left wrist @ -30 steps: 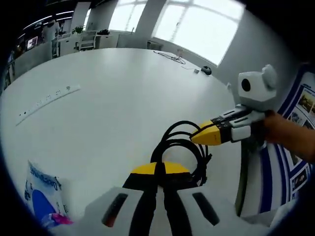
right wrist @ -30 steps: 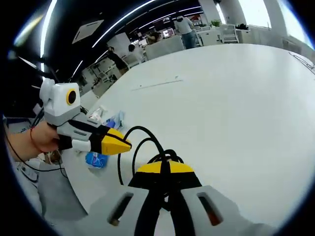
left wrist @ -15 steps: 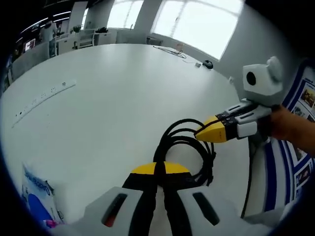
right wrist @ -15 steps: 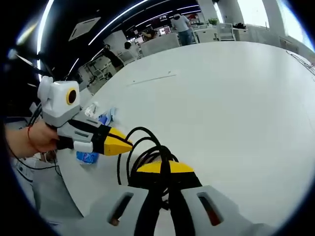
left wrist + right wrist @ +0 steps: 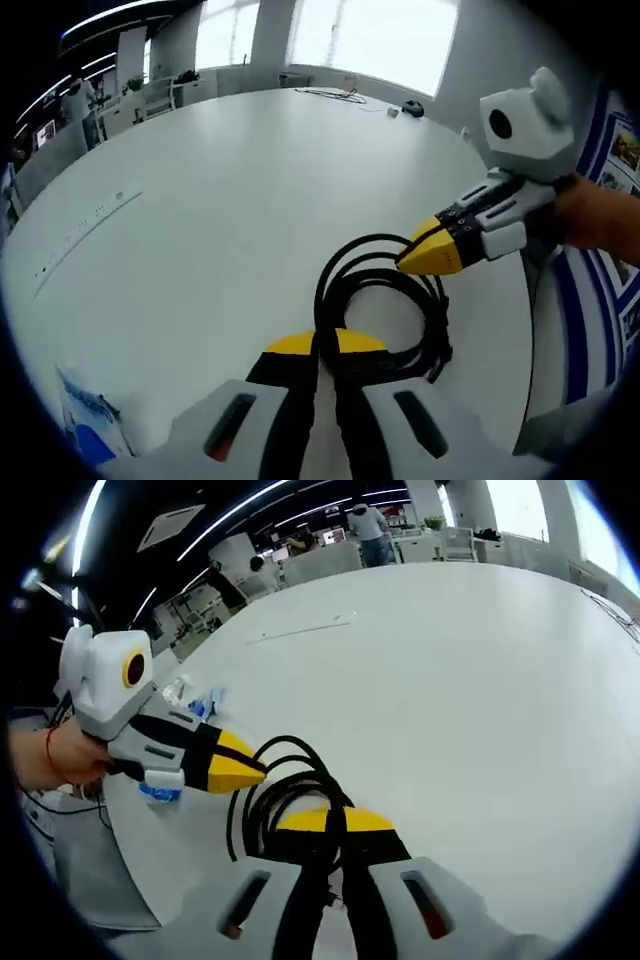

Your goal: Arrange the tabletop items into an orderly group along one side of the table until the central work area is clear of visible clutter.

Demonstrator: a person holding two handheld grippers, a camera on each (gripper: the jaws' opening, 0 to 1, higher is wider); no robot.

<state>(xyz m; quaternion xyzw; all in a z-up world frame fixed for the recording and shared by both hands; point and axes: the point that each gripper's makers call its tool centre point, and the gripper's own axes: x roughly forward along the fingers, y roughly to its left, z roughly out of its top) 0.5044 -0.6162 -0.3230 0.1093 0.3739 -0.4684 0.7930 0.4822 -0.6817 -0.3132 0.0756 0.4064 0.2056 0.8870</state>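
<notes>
We have both tools on the coiled black cable [image 5: 385, 300], which lies near the counter's edge, and we judge this two-point hold keeps the loops bundled while the coil is shifted toward one side. In the left gripper view, the left tool [image 5: 318, 345] has its yellow-tipped jaws together on the near strands of the coil, while the right tool [image 5: 432, 255] comes in from the right, held by a hand [image 5: 600, 215], its yellow tip pressed together at the coil's far loop; whether it truly pinches a strand we cannot tell. In the right gripper view a blue-and-white packet [image 5: 165, 780] lies near the edge beyond the left tool. Farther off, the white counter [image 5: 230, 190] stretches bare, with a small dark object [image 5: 412, 107] and thin cord at its far end.
</notes>
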